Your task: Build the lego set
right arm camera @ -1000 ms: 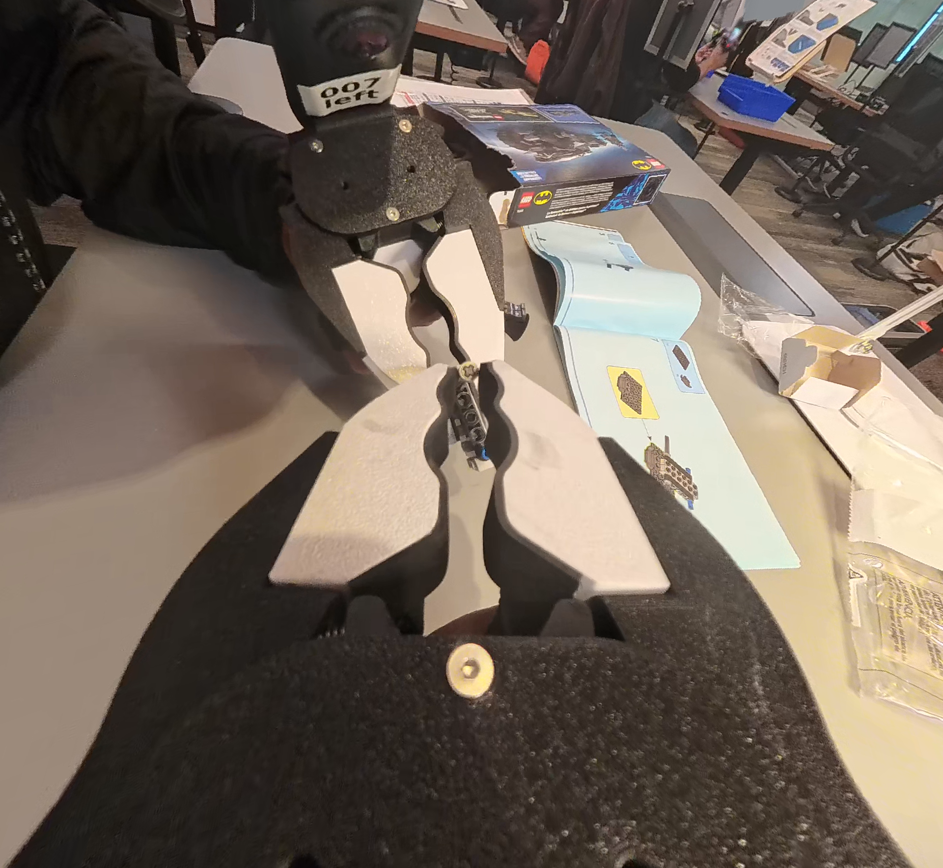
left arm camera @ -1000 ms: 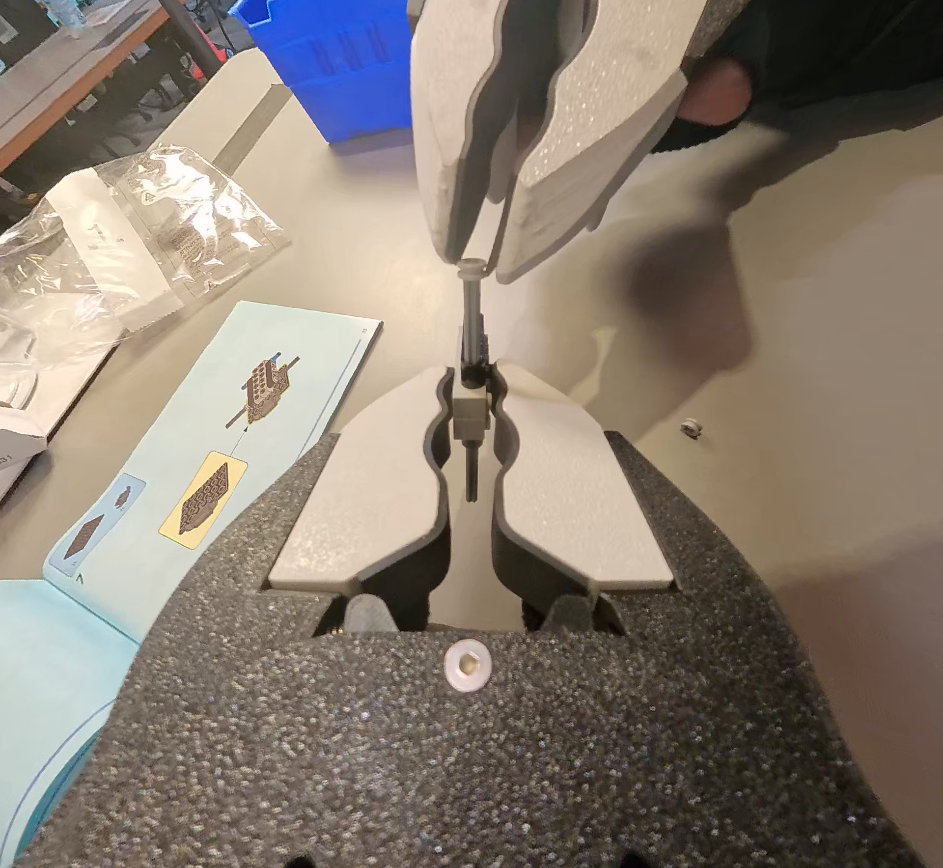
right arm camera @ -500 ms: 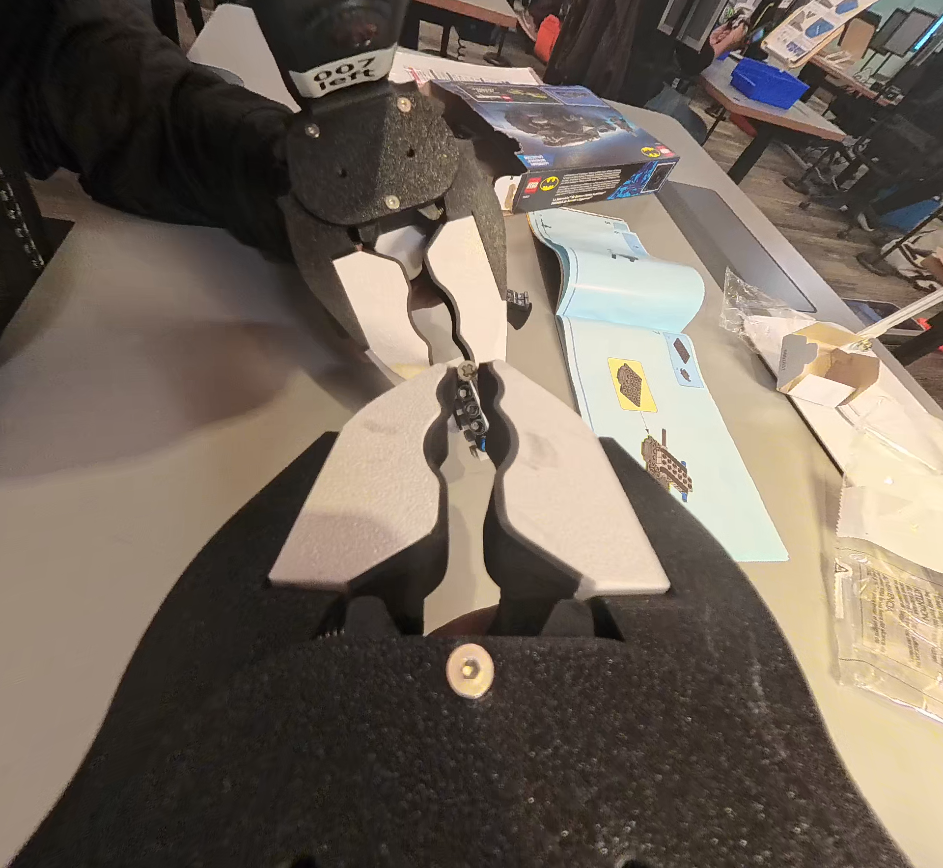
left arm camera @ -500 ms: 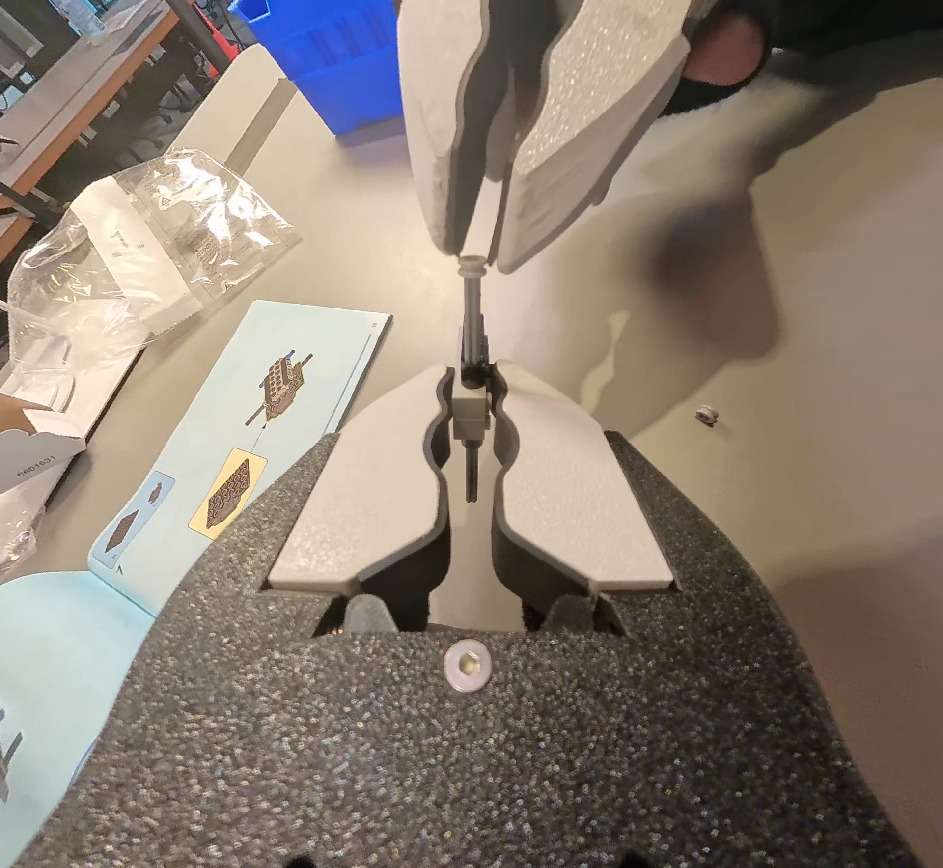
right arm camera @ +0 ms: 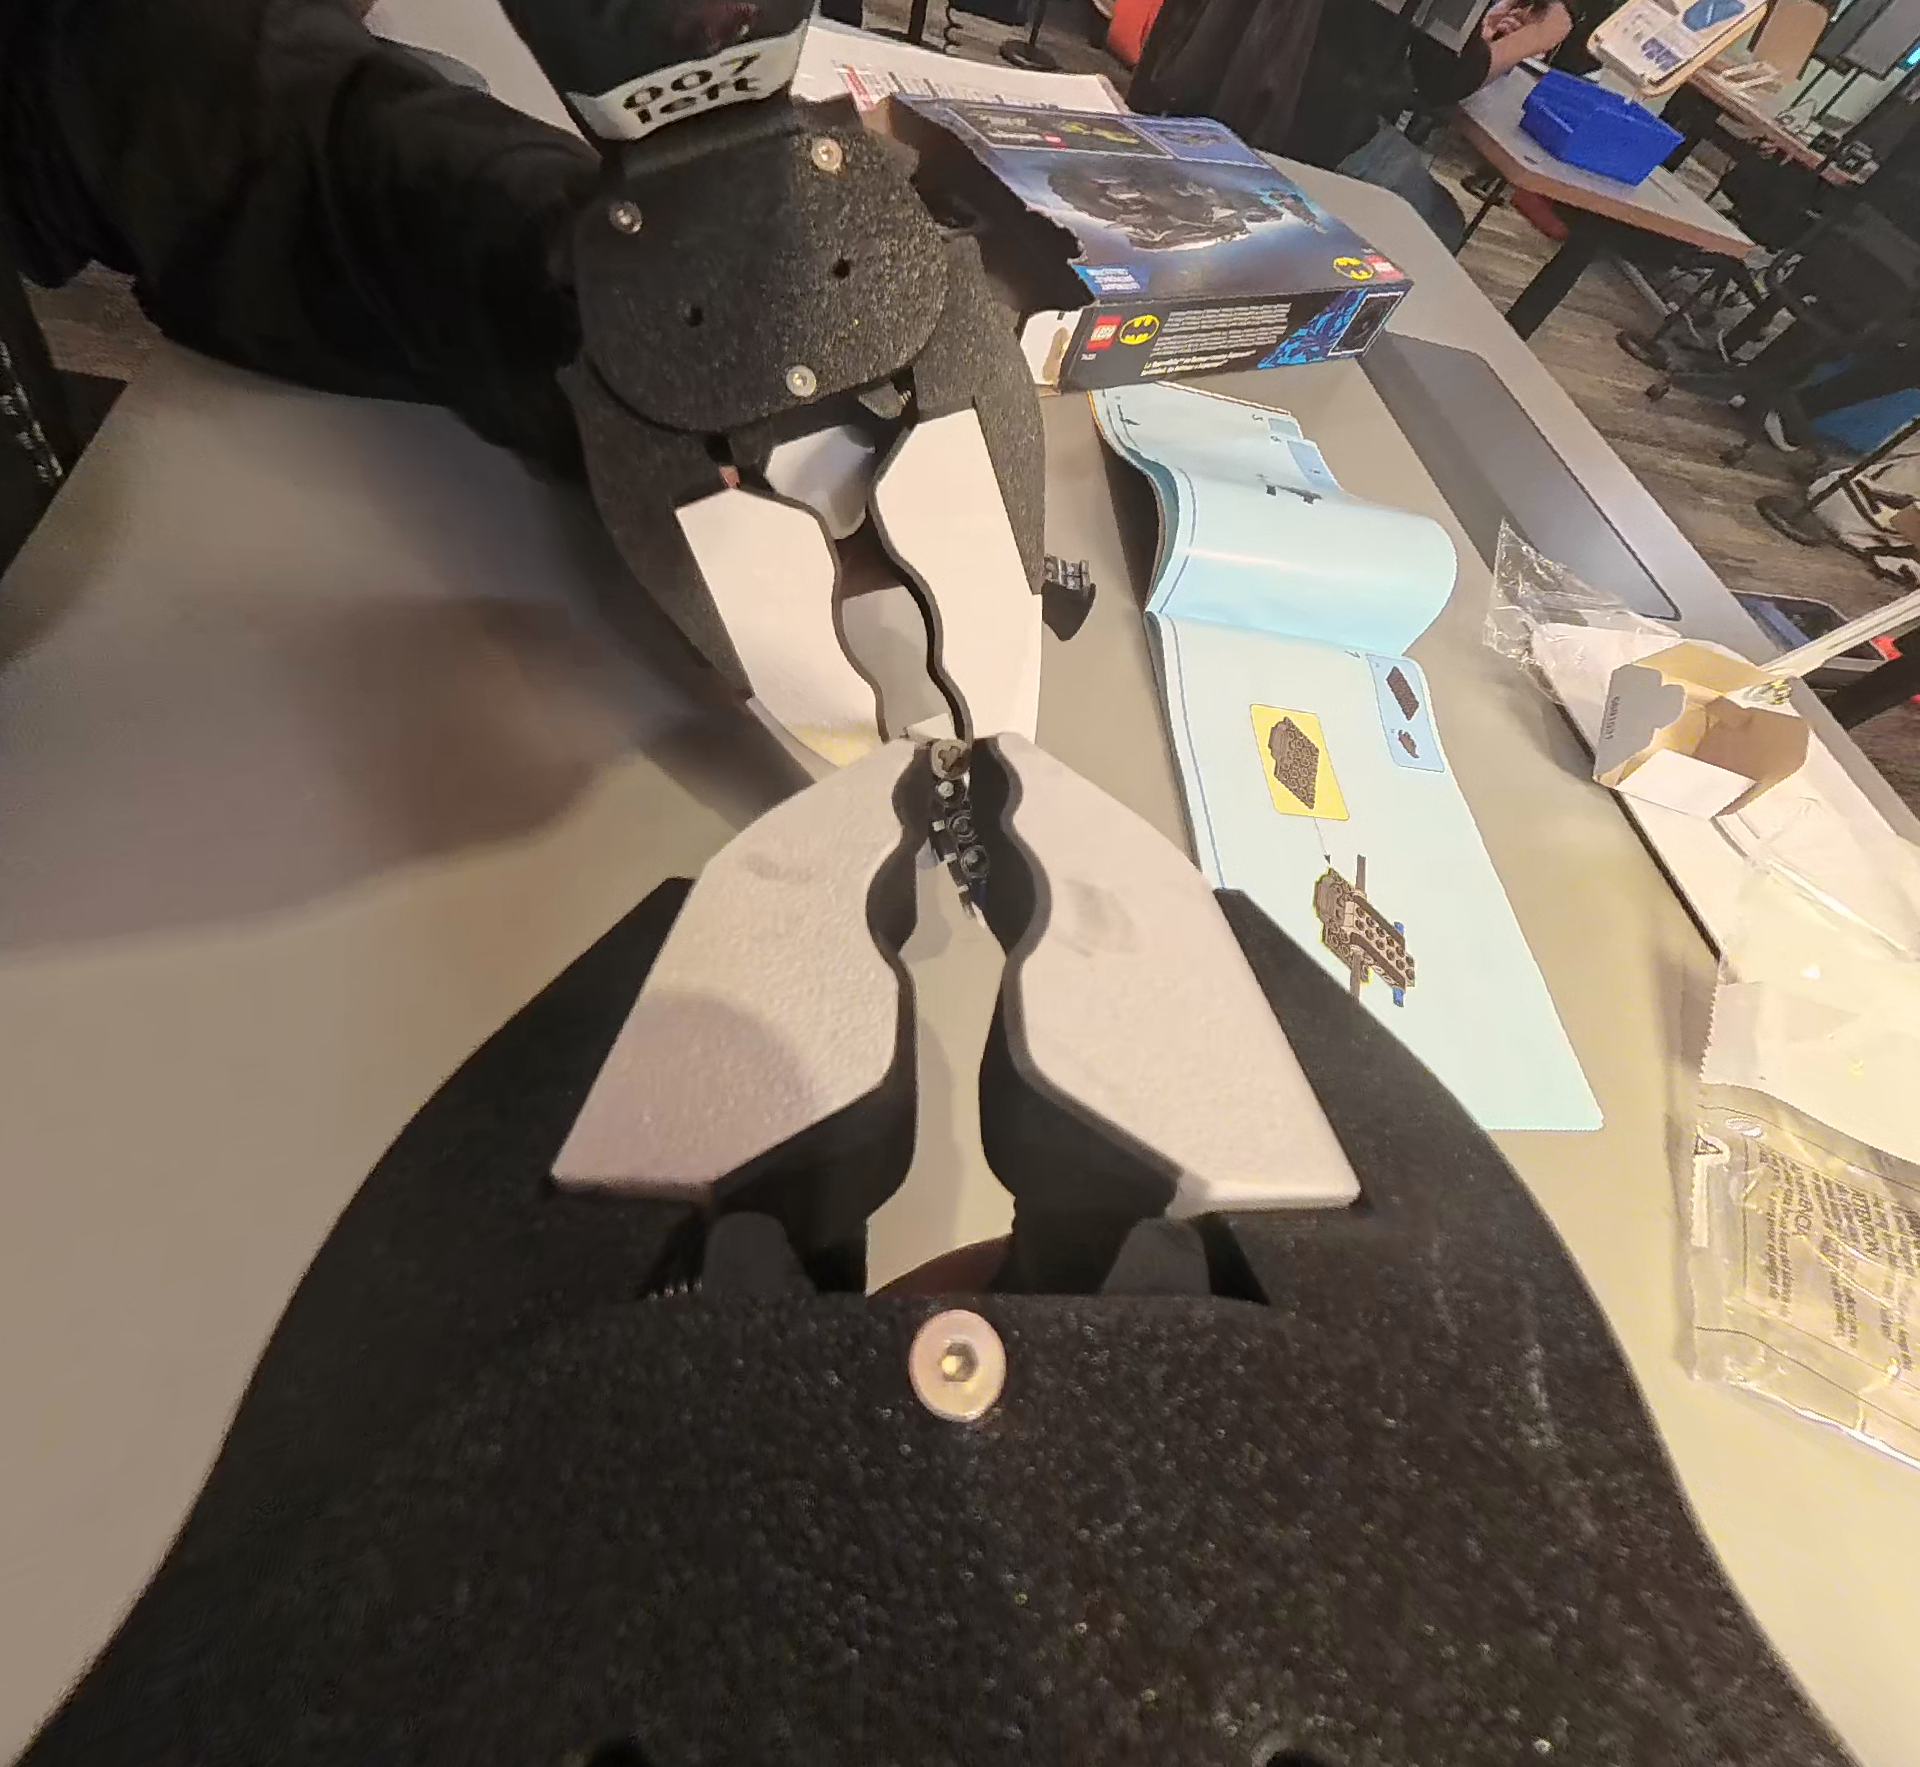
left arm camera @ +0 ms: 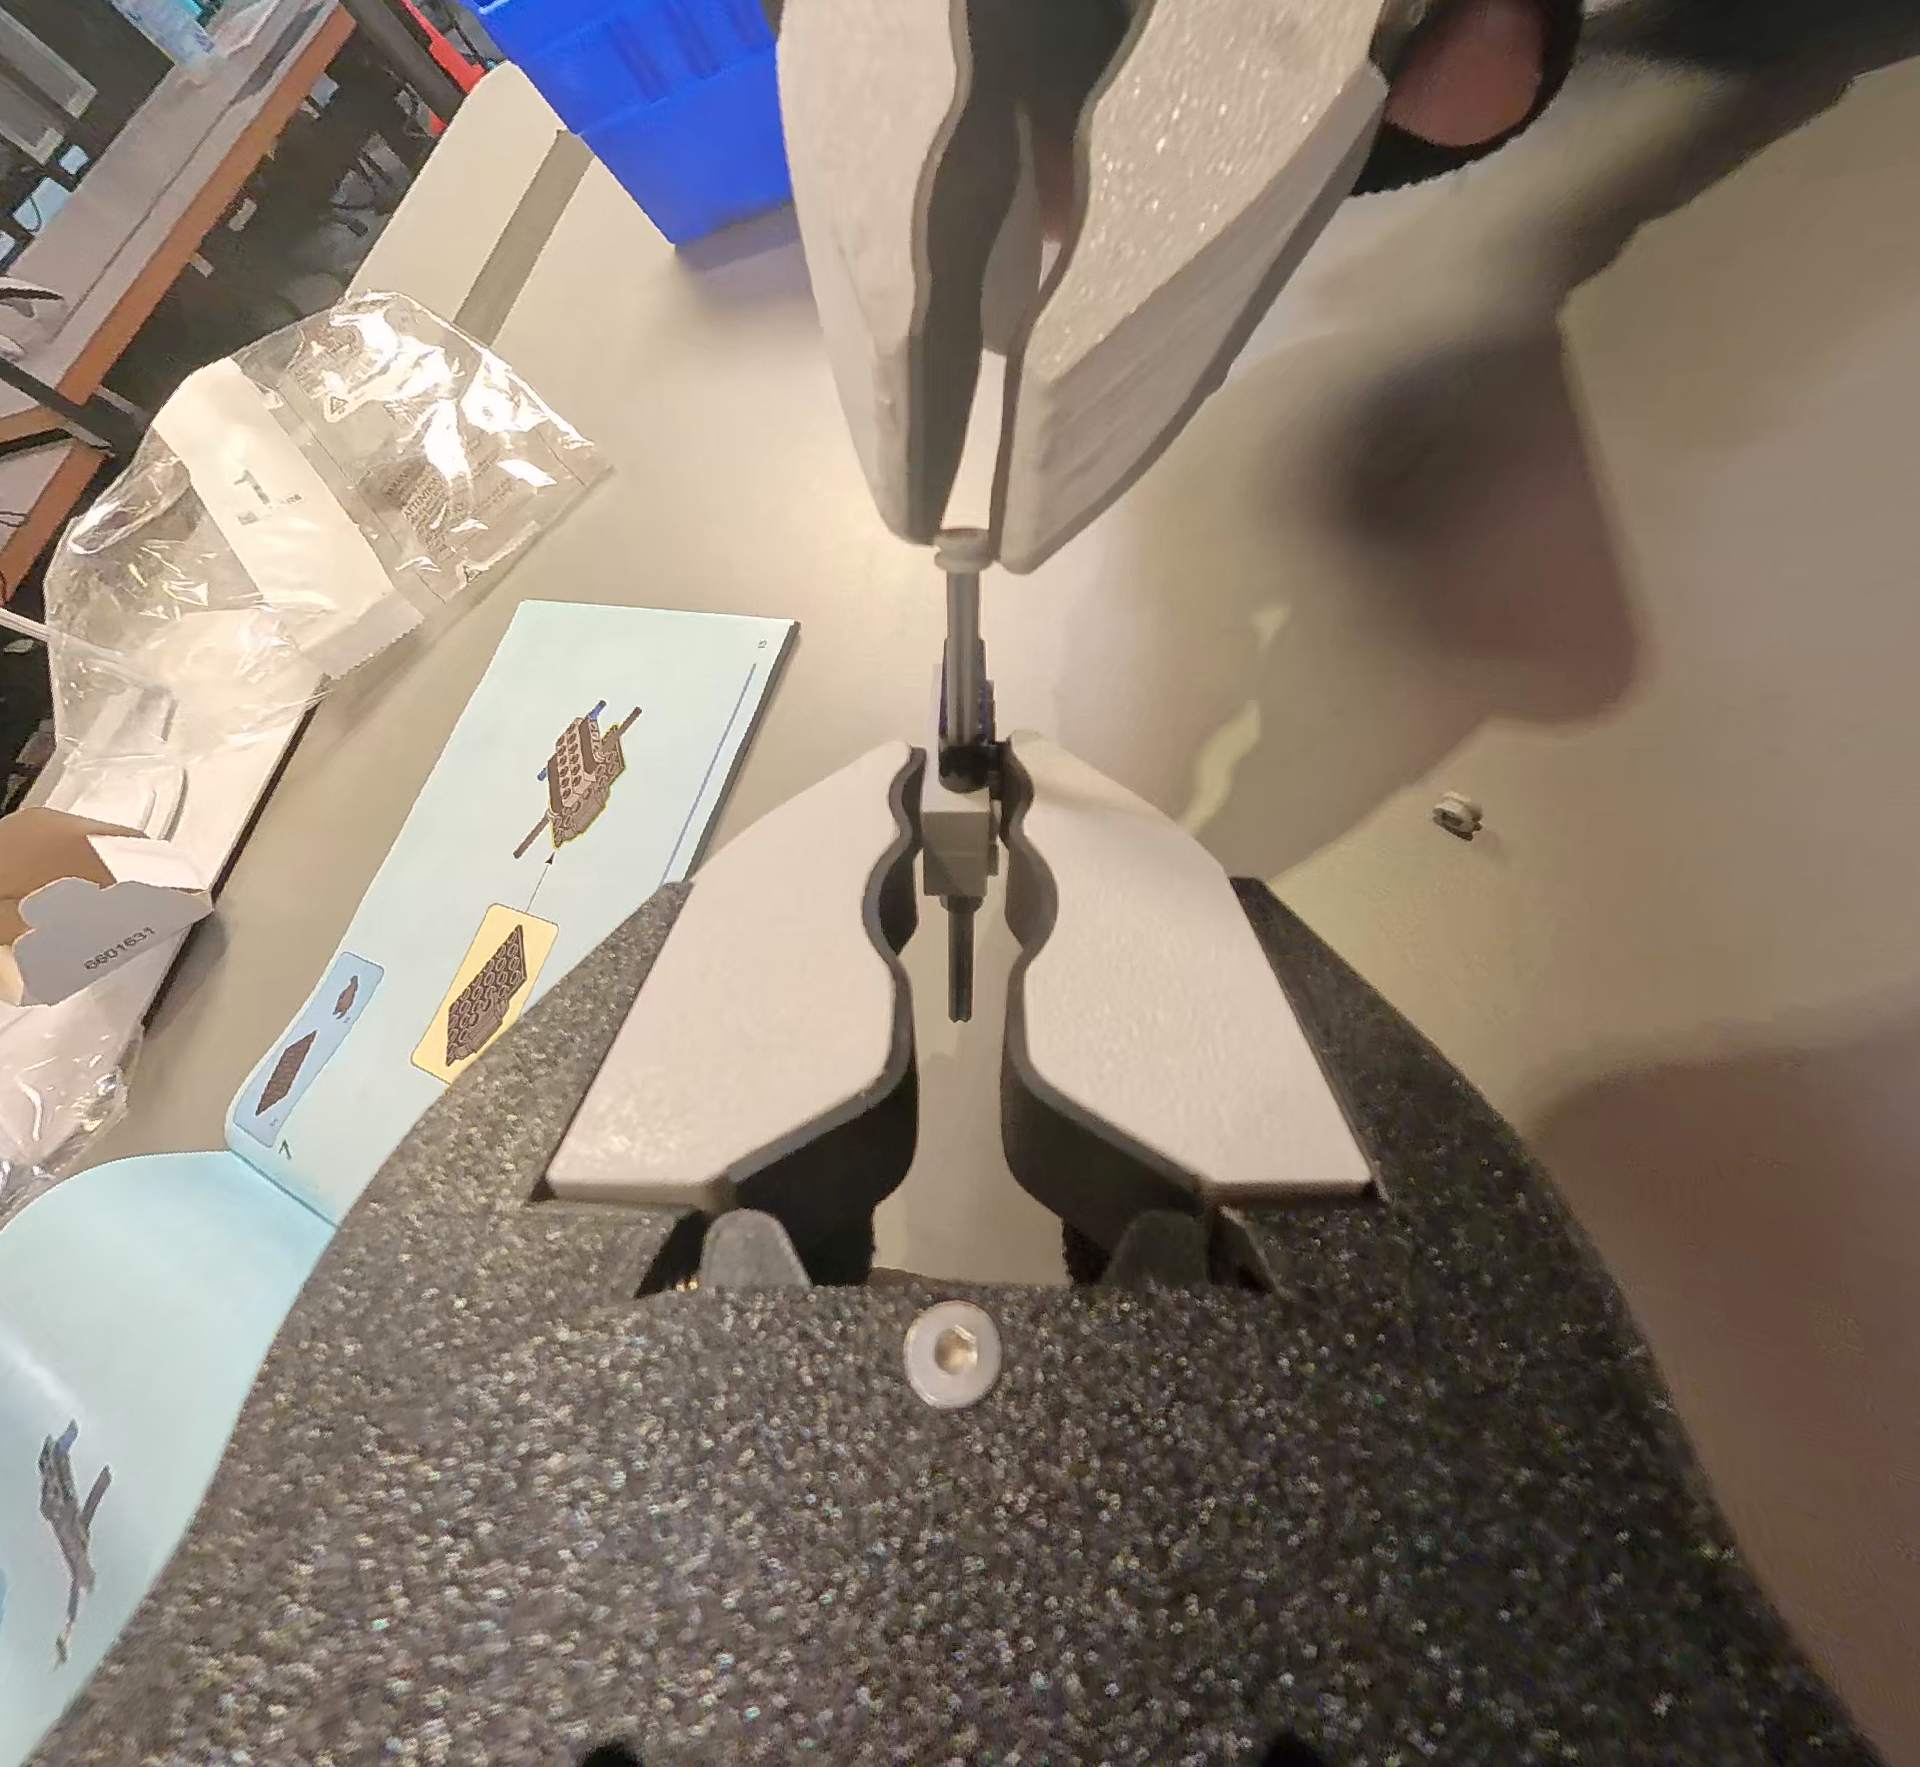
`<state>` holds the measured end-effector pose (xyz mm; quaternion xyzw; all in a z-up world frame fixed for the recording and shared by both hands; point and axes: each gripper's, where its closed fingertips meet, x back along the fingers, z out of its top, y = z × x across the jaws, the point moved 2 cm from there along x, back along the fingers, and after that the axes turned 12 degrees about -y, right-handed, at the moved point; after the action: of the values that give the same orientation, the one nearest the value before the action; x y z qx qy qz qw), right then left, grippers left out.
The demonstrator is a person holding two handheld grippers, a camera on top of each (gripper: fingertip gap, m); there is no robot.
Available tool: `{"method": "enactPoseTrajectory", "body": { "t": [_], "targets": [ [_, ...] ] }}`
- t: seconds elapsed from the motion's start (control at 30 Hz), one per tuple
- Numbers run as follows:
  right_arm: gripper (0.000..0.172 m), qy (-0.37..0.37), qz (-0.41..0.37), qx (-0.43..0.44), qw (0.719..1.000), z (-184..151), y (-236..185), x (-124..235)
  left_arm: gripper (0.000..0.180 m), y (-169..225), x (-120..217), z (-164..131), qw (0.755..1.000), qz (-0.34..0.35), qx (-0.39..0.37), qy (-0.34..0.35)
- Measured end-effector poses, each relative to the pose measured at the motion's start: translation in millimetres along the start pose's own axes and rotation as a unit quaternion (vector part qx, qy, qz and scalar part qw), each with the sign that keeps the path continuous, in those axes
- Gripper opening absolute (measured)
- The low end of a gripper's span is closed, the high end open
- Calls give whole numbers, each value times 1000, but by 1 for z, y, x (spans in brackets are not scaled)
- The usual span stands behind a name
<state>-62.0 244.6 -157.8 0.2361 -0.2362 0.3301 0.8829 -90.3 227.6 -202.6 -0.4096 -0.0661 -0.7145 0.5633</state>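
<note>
My left gripper (left arm camera: 961, 751) is shut on a small brick assembly (left arm camera: 958, 850): a grey block with black parts, held above the table. A thin grey axle (left arm camera: 964, 637) runs through it and sticks out forward. My right gripper (left arm camera: 966, 538) comes in from above, its two pads closed on the axle's head. In the right wrist view my right gripper (right arm camera: 951, 751) has the cross-shaped axle head (right arm camera: 948, 759) between its tips. The left gripper (right arm camera: 940, 725) faces it tip to tip. The black and blue parts of the assembly (right arm camera: 961, 844) show between my right fingers.
An open light-blue instruction booklet (left arm camera: 582, 844) lies on the table and also shows in the right wrist view (right arm camera: 1351, 782). Clear plastic bags (left arm camera: 312, 470), a blue bin (left arm camera: 644, 34), a dark toy box (right arm camera: 1164, 231), a small cardboard box (right arm camera: 1704, 741) and loose small pieces (left arm camera: 1455, 815) (right arm camera: 1070, 574) lie around. About 5 centimeters separates my left fingertips from my right.
The right gripper's jaws have narrowed a little on the axle's head. Both grippers have shifted slightly together over the table. The left grasp is unchanged.
</note>
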Motion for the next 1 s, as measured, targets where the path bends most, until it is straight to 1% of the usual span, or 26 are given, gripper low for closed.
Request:
{"method": "enactPoseTrajectory", "body": {
  "t": [0.43, 1.0],
  "targets": [
    [7, -31, 12, 6, 999, -6, -4, -5, 11, 5, -5, -5, 999, 1, -13, -29],
    [7, -55, -2, 20, 998, -7, -8, -12, 11, 8, -9, -8, 999, 3, -21, -48]
  ]
}}
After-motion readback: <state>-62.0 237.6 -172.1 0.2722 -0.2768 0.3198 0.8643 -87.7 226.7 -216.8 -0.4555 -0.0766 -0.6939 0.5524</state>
